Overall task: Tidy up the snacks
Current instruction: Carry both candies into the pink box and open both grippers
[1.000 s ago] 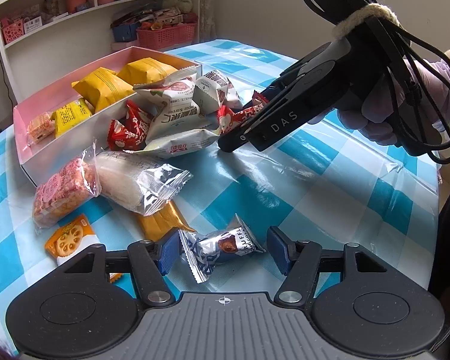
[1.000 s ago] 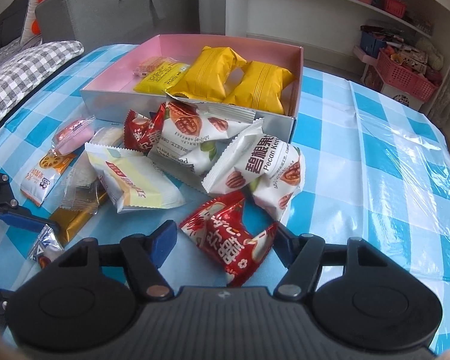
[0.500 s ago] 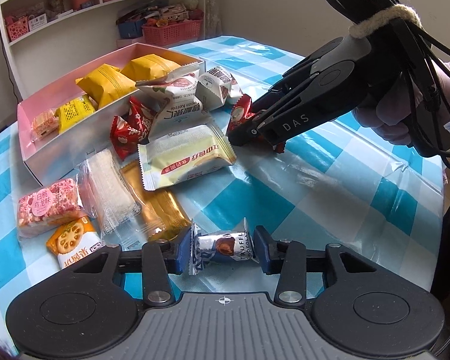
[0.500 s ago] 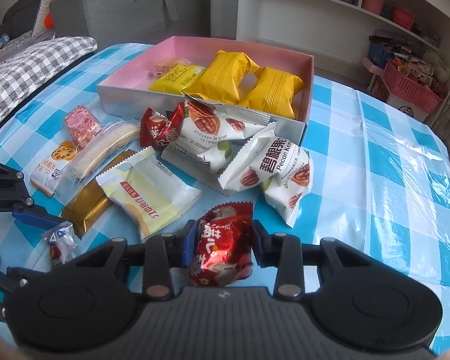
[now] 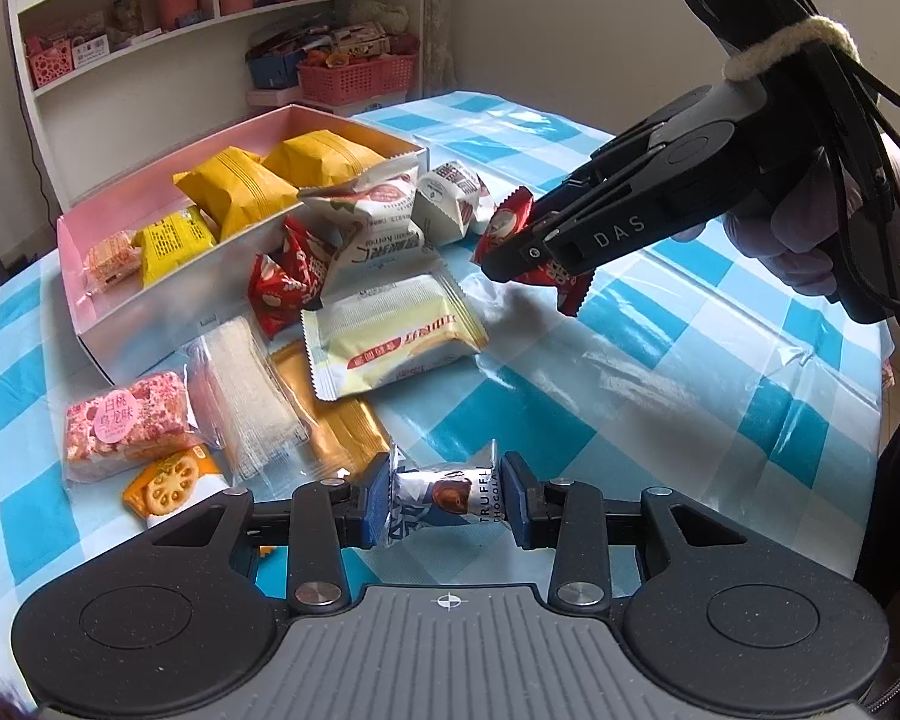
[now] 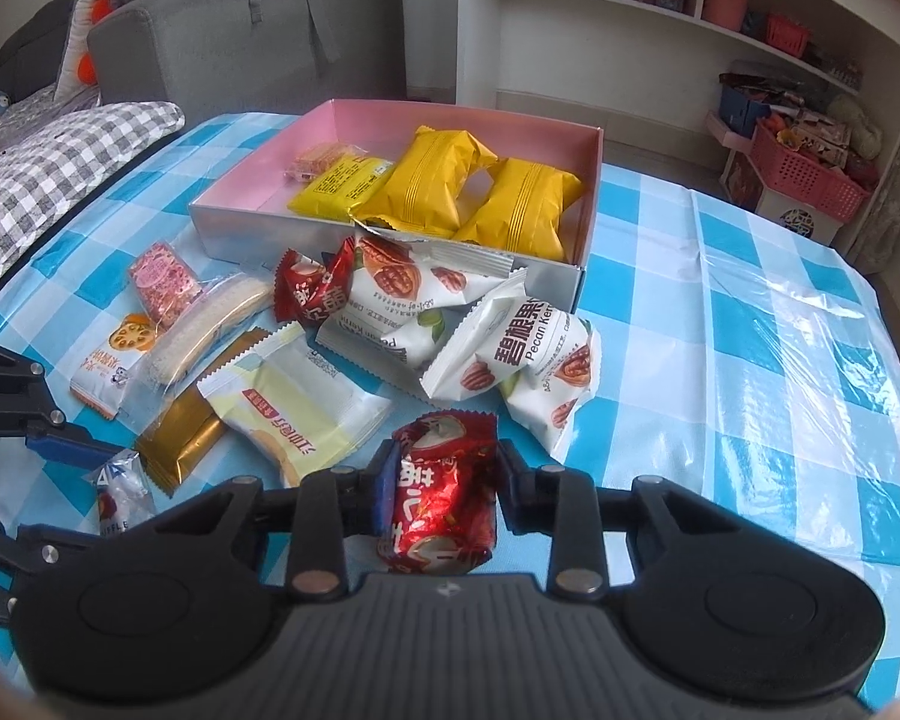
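left gripper [image 5: 444, 499] tilted down, clamping truffle [image 5: 444, 495]

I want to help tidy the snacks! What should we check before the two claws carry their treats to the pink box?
1. Left claw squeezes the truffle chocolate: ok.
2. Right claw squeezes the red snack packet: ok.
3. Red packet lifted off the table: ok; truffle: cannot tell.
4. Pink box has free space on its left side: ok.
5. Pecan packet leaning over the box's front wall, in the way: not ok.
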{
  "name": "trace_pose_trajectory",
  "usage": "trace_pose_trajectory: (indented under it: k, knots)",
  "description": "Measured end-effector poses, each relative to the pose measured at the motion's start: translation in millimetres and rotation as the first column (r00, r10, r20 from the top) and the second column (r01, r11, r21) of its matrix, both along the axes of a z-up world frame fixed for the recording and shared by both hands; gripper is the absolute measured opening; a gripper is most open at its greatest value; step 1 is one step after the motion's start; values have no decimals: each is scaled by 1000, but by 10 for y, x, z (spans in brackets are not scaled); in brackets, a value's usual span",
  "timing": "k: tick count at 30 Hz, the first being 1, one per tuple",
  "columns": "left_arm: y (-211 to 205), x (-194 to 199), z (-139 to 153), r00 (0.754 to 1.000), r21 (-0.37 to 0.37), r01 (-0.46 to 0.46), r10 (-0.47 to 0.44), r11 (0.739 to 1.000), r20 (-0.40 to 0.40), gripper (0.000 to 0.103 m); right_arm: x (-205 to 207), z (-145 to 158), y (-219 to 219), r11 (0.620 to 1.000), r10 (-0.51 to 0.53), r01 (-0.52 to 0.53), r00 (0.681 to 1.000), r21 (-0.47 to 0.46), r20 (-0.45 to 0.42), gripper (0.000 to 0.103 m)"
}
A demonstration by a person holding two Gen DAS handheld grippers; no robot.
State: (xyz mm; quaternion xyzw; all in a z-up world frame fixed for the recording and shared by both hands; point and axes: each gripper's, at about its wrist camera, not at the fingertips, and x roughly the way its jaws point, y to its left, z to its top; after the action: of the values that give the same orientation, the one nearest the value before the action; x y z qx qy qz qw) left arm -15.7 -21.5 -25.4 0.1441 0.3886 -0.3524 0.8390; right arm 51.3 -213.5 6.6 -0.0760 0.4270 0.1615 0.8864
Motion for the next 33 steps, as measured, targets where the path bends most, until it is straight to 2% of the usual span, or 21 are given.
trace_pose_trajectory:
  k: [10, 19, 26, 33]
  knots:
    - [102, 189, 251, 995, -42, -79, 81, 996, 61, 36, 49, 262, 45, 999, 2, -5, 998, 49, 66, 30]
    - [152, 556, 506, 976, -94, -176, 186, 980, 116, 36, 279, 489, 198, 996, -21, 9, 992, 93, 127, 30]
    - [222, 976, 579, 940, -120, -306, 320, 944, 119, 36, 541, 514, 311, 989, -74, 55, 988, 136, 137, 30]
    - [290, 1316, 523, 884, -116, -440, 452, 891, 116, 36, 816, 424, 354, 966, -178, 156, 979, 204, 96, 30]
